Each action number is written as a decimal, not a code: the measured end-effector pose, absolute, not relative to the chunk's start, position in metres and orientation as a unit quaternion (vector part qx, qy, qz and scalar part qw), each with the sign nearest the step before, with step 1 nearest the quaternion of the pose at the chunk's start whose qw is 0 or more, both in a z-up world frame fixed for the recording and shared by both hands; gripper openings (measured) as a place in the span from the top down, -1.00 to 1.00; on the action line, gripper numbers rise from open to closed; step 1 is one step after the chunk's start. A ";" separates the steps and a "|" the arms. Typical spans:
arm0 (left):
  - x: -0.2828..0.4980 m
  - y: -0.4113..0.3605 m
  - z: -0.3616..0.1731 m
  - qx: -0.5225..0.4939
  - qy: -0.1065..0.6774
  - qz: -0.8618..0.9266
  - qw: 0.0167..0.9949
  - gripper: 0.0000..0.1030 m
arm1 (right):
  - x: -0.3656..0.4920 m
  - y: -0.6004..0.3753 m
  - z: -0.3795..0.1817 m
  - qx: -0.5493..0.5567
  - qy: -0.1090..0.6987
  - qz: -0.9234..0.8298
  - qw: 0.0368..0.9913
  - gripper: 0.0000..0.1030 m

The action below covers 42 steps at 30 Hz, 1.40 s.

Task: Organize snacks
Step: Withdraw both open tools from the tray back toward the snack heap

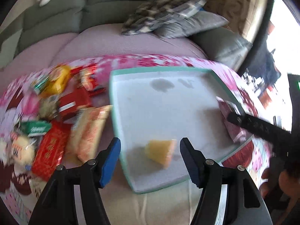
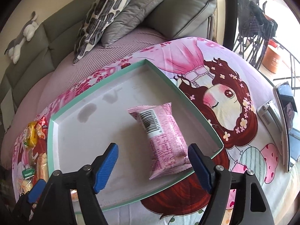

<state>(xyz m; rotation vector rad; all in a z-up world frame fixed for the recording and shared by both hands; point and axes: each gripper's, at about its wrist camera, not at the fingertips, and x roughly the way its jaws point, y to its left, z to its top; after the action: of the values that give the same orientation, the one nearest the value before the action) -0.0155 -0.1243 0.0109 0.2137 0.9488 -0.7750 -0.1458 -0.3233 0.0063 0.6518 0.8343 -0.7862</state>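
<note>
Your left gripper (image 1: 150,159) hangs with its jaws spread wide and holding nothing. A small yellow snack (image 1: 160,152) lies in the tray (image 1: 120,140) directly between and just ahead of these jaws, near the tray's close edge. The left view is blurred, so the snack's exact outline and long axis cannot be read with confidence.

Your right gripper (image 2: 153,161) also has its jaws apart and empty. The pink packet (image 2: 161,140) rests on the tray floor (image 2: 105,131), barcode side up. Its near end lies just ahead of the right-hand jaw, touching or almost touching it; the pictures do not settle which. Its long axis runs away from the jaws, tilting toward their left as it recedes.

The loose pile of snacks (image 1: 56,116) lies outside the tray on the pink printed sheet (image 2: 215,60), well off to the left of the left jaws. From the right jaws the same pile (image 2: 33,142) sits farther left again, beyond the tray's far rim.

Judgement: two items appear already placed, and most of the pile is still to be moved. The relation that governs the coming move is that the pile lies to the left of both grippers, with your left hand clearly the nearer one. Reaching it would call for swinging those jaws leftward across the tray rim.
</note>
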 end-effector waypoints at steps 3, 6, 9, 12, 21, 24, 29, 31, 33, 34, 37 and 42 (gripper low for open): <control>0.001 -0.101 0.013 0.071 0.451 -0.316 0.832 -0.30 | -0.144 -0.318 0.010 0.295 0.386 -0.360 0.796 -0.55; 0.015 -0.083 0.012 0.051 0.462 -0.274 0.842 -0.30 | -0.140 -0.312 0.013 0.289 0.387 -0.352 0.802 -0.55; 0.029 -0.067 0.007 0.027 0.481 -0.238 0.843 -0.30 | -0.134 -0.304 0.015 0.281 0.389 -0.341 0.808 -0.55; 0.034 -0.058 0.000 0.019 0.497 -0.213 0.841 -0.30 | -0.128 -0.296 0.015 0.271 0.395 -0.328 0.814 -0.55; 0.034 -0.061 -0.007 0.029 0.507 -0.208 0.836 -0.30 | -0.118 -0.283 0.011 0.261 0.410 -0.309 0.818 -0.55; 0.033 -0.063 -0.007 0.038 0.506 -0.207 0.836 -0.39 | -0.116 -0.281 0.010 0.257 0.412 -0.308 0.818 -0.55; 0.031 -0.065 -0.007 0.054 0.497 -0.199 0.843 -0.65 | -0.114 -0.280 0.007 0.247 0.419 -0.307 0.818 -0.83; 0.031 -0.065 -0.007 0.061 0.492 -0.195 0.846 -0.75 | -0.114 -0.279 0.007 0.244 0.419 -0.306 0.819 -0.96; 0.032 -0.065 -0.008 0.064 0.489 -0.192 0.849 -0.78 | -0.114 -0.278 0.007 0.242 0.419 -0.306 0.820 -1.00; 0.032 -0.064 -0.008 0.064 0.488 -0.192 0.849 -0.79 | -0.113 -0.278 0.007 0.241 0.420 -0.307 0.820 -1.00; 0.033 -0.063 -0.009 0.061 0.487 -0.193 0.850 -0.80 | -0.113 -0.278 0.006 0.238 0.420 -0.304 0.821 -1.00; 0.033 -0.063 -0.008 0.060 0.483 -0.197 0.851 -0.89 | -0.112 -0.275 0.006 0.231 0.419 -0.302 0.825 -1.00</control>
<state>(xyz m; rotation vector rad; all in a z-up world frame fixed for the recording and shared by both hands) 0.0331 -0.0634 -0.0081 0.1261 1.0180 -0.4145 -0.1115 -0.2747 0.0063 0.4909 0.8900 -0.6410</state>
